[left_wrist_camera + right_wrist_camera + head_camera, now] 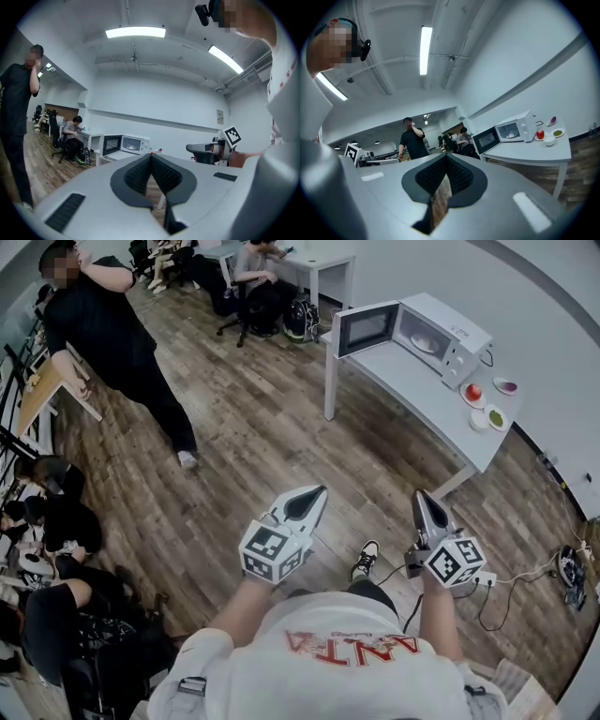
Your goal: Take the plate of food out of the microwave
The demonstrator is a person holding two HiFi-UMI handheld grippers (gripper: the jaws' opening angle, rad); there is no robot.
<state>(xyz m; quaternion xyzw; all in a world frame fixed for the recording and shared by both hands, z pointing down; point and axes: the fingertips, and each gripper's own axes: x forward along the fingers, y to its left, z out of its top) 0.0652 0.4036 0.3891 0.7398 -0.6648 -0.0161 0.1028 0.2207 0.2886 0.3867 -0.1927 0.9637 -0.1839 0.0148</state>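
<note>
**A:** How do our jaws stand?

**B:** Both pairs are closed on nothing. On the left gripper (151, 155) we see the ribbed pads meeting at the tips. The right gripper (446, 155) looks the same. Only a slit of wooden floor (262, 427) shows below each pair of pads.

**A:** And the plate?

**B:** The plate (425, 343) sits inside the microwave (452, 320), whose door (364, 329) stands open. The microwave is on the white table (412, 395), well apart from both our grippers, which we hold out over the floor.

**A:** Can we tell what is on it?

**B:** No. In every view it is just a small pale disc in the cavity, and we cannot make out the food.

**A:** What else is hard to read?

**B:** The small dishes (487, 404) beside the microwave. One holds something red and one something green, and the rest we cannot tell. Each gripper's grey body fills the lower half of its own view. A standing person (112, 324) in black and a seated person (258, 277) are in view. The figures at the left edge of the head view are cut off by the frame.
</note>
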